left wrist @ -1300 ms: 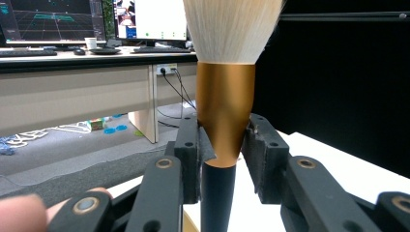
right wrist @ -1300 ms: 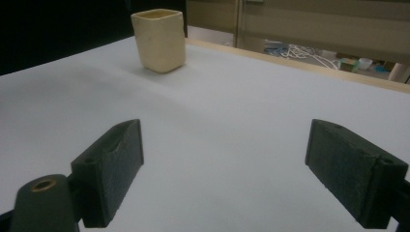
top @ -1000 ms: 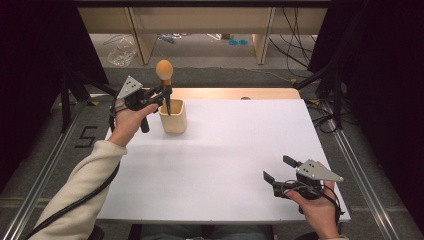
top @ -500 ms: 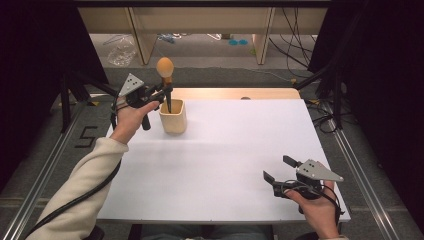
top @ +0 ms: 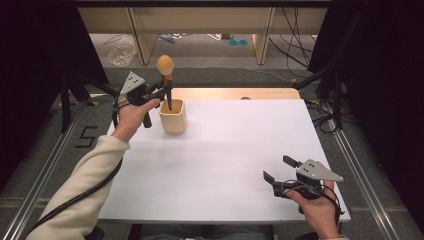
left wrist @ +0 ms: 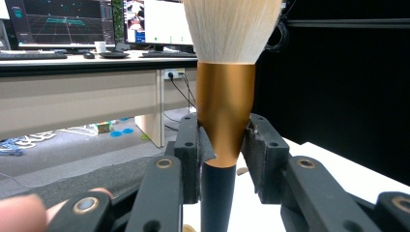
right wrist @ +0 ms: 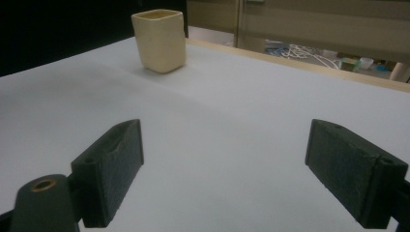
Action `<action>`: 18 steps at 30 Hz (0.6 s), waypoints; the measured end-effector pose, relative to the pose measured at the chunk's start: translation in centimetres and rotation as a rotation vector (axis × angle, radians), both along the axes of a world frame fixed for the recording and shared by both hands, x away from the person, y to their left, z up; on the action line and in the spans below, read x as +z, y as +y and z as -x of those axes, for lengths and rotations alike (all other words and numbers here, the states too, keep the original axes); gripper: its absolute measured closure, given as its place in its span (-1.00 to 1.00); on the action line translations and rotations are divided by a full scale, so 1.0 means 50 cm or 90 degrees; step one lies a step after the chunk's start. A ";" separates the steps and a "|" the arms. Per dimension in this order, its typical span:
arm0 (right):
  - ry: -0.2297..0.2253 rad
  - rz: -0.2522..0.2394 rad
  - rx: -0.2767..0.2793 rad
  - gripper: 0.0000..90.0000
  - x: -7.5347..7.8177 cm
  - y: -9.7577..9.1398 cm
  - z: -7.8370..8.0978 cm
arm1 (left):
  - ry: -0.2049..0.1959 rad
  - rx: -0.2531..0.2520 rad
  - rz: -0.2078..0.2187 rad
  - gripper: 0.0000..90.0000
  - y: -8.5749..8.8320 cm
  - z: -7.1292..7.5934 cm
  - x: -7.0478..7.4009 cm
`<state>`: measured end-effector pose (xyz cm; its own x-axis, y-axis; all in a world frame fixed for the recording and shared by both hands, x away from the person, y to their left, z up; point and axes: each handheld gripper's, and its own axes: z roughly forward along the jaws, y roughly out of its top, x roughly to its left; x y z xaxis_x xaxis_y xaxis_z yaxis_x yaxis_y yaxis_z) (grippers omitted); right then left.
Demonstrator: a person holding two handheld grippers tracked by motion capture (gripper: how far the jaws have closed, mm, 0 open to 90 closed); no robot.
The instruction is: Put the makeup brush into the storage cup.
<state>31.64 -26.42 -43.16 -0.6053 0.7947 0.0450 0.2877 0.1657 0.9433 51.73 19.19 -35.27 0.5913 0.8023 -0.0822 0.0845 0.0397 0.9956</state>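
My left gripper (top: 164, 91) is shut on a brush (top: 165, 67) at the table's far left. The brush stands upright, with a pale round head, a gold collar (left wrist: 225, 111) and a dark handle. My left gripper (left wrist: 225, 147) clamps it where the collar narrows into the handle. The handle's lower end reaches down into the mouth of a cream square cup (top: 173, 117). Near the front right corner my right gripper (top: 278, 168) rests open with nothing between its pads (right wrist: 113, 169). From there the cup (right wrist: 159, 41) stands far off across the white table (right wrist: 232, 111).
The white table top (top: 230, 145) has a wooden strip (top: 235, 93) along its far edge. Black frame posts (top: 335, 85) stand at both sides. Beyond lie desk legs, cables and a plastic bag (top: 120, 52) on the floor. Monitors (left wrist: 63, 21) stand on a desk.
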 end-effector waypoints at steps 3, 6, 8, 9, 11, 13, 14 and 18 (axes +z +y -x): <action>0.001 0.000 0.000 -0.67 0.000 0.000 0.000 | 0.004 0.002 0.003 0.53 -0.001 -0.002 -0.001; 0.001 0.002 -0.001 -0.68 0.000 -0.001 0.000 | 0.001 0.003 0.004 0.53 -0.003 -0.004 -0.001; 0.000 0.000 0.000 -0.67 0.000 -0.001 0.000 | -0.012 0.002 -0.006 0.53 -0.001 -0.008 0.000; 0.001 0.001 0.000 -0.67 0.000 -0.001 0.000 | -0.008 0.002 0.000 0.53 -0.003 -0.009 0.000; 0.000 0.002 -0.001 -0.67 0.000 -0.001 0.001 | -0.010 0.005 -0.005 0.53 -0.002 -0.010 0.000; 0.000 0.002 -0.001 -0.67 0.000 -0.001 0.001 | -0.008 0.005 -0.003 0.53 -0.003 -0.012 0.000; 0.001 0.002 -0.001 -0.67 0.000 -0.001 0.001 | -0.009 0.004 0.000 0.53 -0.004 -0.013 0.000; 0.001 0.002 -0.001 -0.67 0.000 -0.001 0.001 | -0.012 0.003 -0.003 0.53 -0.004 -0.017 -0.001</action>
